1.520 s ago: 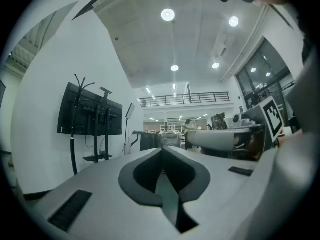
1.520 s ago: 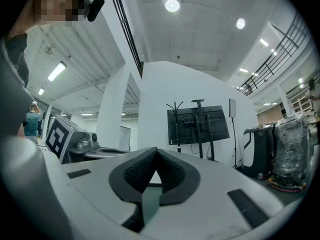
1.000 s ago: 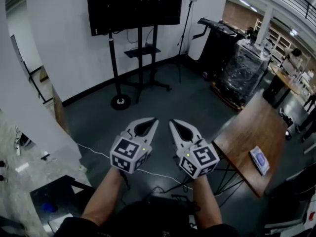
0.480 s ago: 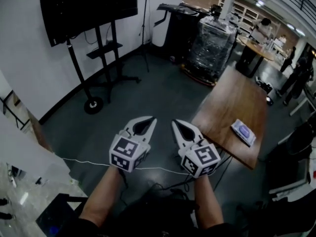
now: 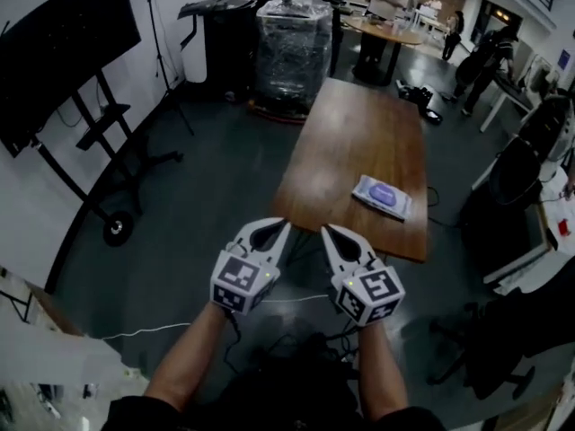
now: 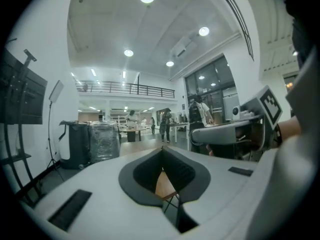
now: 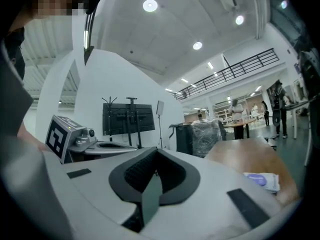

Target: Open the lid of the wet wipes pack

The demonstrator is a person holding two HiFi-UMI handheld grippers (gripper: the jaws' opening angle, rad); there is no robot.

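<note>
The wet wipes pack [image 5: 382,197] is a flat white pack with a purple lid, lying near the front right of a long wooden table [image 5: 341,151]. In the right gripper view the pack [image 7: 262,180] shows low at the right. Both grippers hang side by side in the air before the table's near edge, short of the pack. My left gripper [image 5: 279,226] is shut with nothing in it, its jaws meeting at the tip [image 6: 161,152]. My right gripper [image 5: 329,231] is also shut and empty [image 7: 156,172].
A black office chair [image 5: 517,187] stands right of the table. A plastic-wrapped pallet [image 5: 292,48] and a dark cart [image 5: 220,39] stand beyond the table's far end. A screen on a wheeled stand [image 5: 67,43] is at the left. People stand around a table far back.
The view has swung from the screen stand toward the wooden table, which now lies straight ahead. Both grippers moved with it, still side by side and shut.
</note>
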